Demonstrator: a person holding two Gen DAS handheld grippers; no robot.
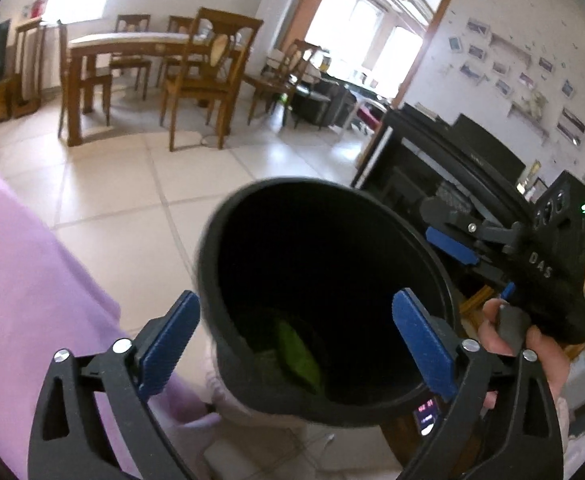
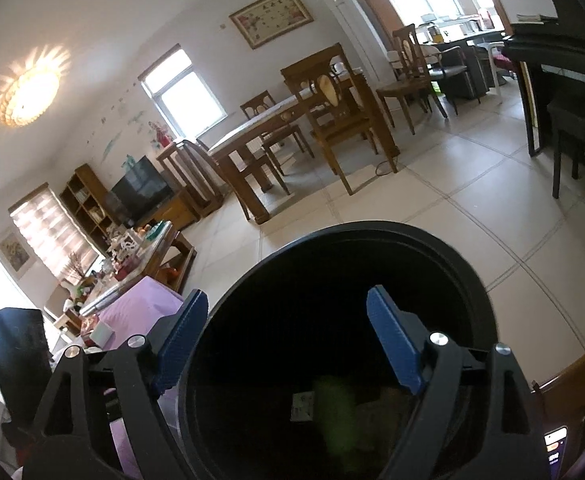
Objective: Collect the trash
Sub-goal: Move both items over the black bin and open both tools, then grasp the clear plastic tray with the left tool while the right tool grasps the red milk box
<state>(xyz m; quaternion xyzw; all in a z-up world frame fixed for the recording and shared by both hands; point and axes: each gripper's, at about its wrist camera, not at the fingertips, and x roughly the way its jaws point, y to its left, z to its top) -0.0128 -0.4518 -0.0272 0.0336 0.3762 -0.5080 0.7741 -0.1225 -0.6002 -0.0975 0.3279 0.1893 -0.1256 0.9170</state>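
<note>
Trash, green and light, lies in the stiff black bin, whose rim both my left fingers and right fingers straddle half-open, grip unclear; rim's the hold.

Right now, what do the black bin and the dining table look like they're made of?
Black bin: probably matte plastic; its smooth, evenly dark wall shows no glare or seams.
Dining table: brown wood legs and frame with a slight sheen; its paler top may be stone or a cover.
</note>
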